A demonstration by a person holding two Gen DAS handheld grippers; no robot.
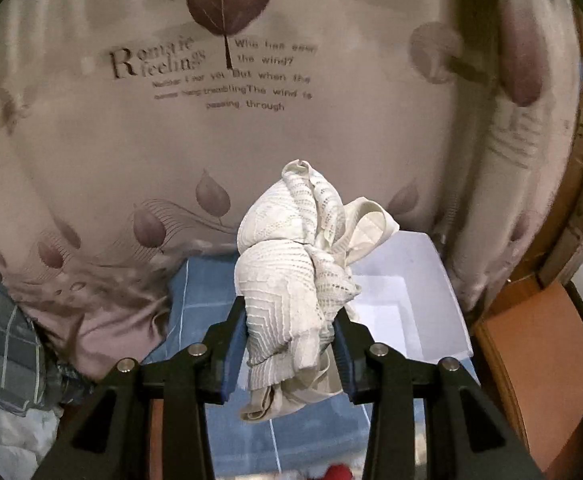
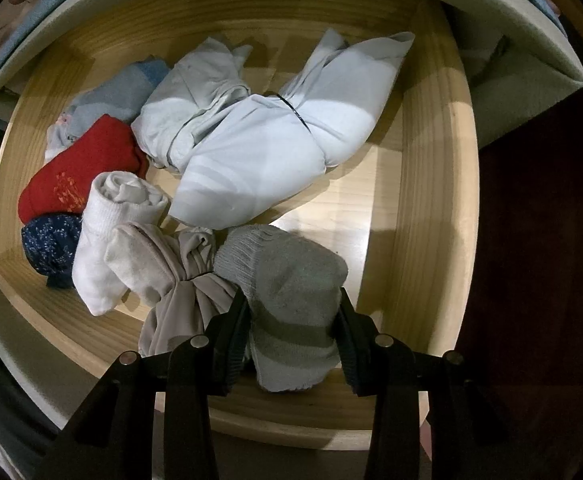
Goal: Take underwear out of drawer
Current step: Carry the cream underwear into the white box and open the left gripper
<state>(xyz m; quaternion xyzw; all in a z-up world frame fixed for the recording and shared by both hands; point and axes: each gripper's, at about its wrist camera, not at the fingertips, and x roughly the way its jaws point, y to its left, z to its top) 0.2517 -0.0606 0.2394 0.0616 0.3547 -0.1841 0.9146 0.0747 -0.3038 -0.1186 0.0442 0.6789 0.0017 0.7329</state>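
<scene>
Left tongs (image 1: 291,344) clamped on a bunched cream lace underwear piece (image 1: 291,264), held in the air clear of the drawer, above a blue checked bed sheet (image 1: 199,300). White tray (image 1: 419,312) lies just behind it on the sheet; likely drop-off, my guess. Beyond: leaf-print curtain (image 1: 171,120) with lettering, orange-brown wooden furniture (image 1: 539,360) at right.

Right tongs (image 2: 293,336) point down into the wooden drawer (image 2: 431,200), gripping a grey sock bundle (image 2: 291,292) resting at the near end. Further in: beige tied fabric (image 2: 171,280), white rolled sock (image 2: 107,240), navy bundle (image 2: 51,248), red item (image 2: 79,168), pale blue-white garments (image 2: 259,152).

Status: one piece out, not yet set down; the drawer holds several more.
</scene>
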